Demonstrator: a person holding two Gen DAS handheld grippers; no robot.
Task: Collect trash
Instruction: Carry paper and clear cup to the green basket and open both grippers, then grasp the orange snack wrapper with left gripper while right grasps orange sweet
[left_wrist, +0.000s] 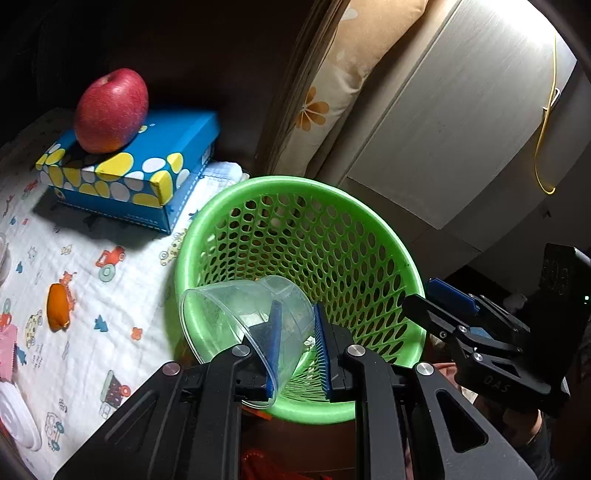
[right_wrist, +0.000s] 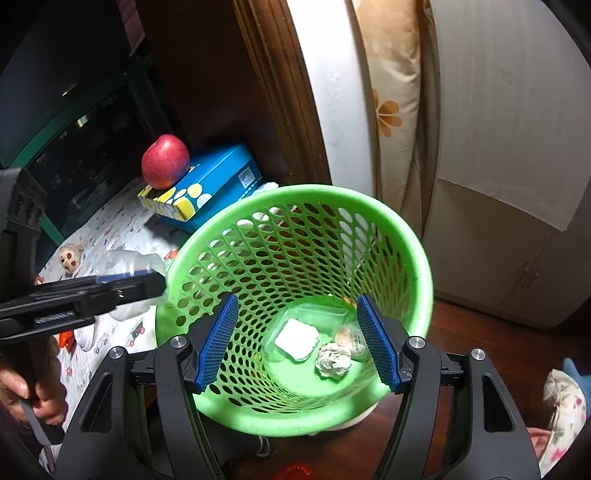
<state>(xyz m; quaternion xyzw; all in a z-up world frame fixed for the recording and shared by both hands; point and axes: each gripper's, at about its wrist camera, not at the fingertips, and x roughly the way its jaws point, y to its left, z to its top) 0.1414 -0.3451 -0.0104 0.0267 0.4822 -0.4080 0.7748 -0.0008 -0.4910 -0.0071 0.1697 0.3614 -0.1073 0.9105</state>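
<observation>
The left gripper (left_wrist: 297, 347) pinches a clear cup (left_wrist: 243, 317) by its wall, tilted over the bin (left_wrist: 369, 206) rim for dropping, while the right gripper (right_wrist: 299, 339) hangs spread and empty above 4 scraps already inside.

Right gripper (right_wrist: 297, 341) hangs open over the green basket (right_wrist: 413, 236), centre frame. Inside: clear lidded container (right_wrist: 295, 338), crumpled paper ball (right_wrist: 332, 360). Red apple (right_wrist: 165, 161) upper left.

Glossy perforated plastic basket (right_wrist: 295, 199), clear smooth plastic cup (left_wrist: 236, 314), crumpled paper (right_wrist: 332, 360)
</observation>
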